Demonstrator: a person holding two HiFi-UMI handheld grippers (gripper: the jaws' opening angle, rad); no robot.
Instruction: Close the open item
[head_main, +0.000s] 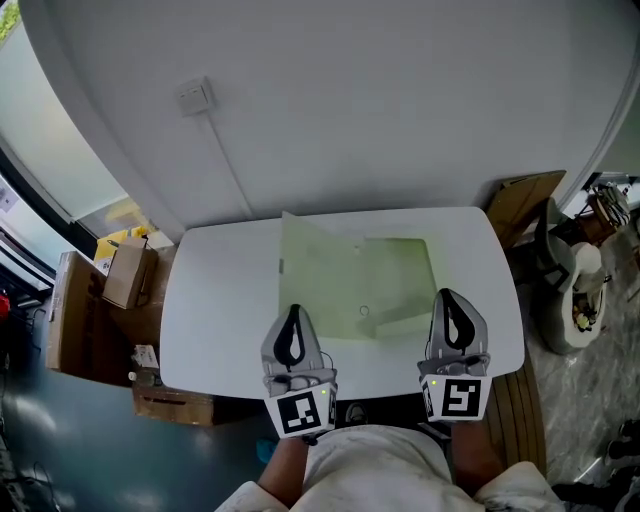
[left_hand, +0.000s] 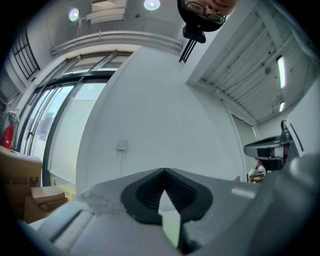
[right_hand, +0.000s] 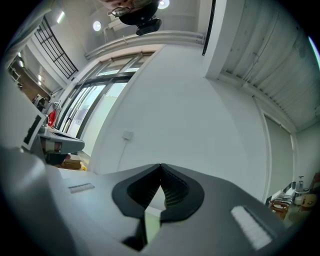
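Observation:
A pale green translucent folder (head_main: 355, 275) lies flat on the white table (head_main: 220, 300), spread from the table's middle to its far edge, with a small snap (head_main: 364, 311) near its front. My left gripper (head_main: 293, 312) rests at the folder's near left corner, jaws shut and holding nothing. At the folder's near right corner is my right gripper (head_main: 447, 296), also shut and holding nothing. In the left gripper view the left gripper's (left_hand: 163, 170) tips meet, with a sliver of green folder (left_hand: 170, 226) below them. The right gripper view shows the right gripper (right_hand: 160, 165) the same way, with folder (right_hand: 151, 221) below.
A white wall stands right behind the table, with a socket (head_main: 194, 96) and a cable running down. Cardboard boxes (head_main: 126, 272) are stacked on the floor at the left. A wooden board (head_main: 525, 200) and a white chair (head_main: 572, 290) stand at the right.

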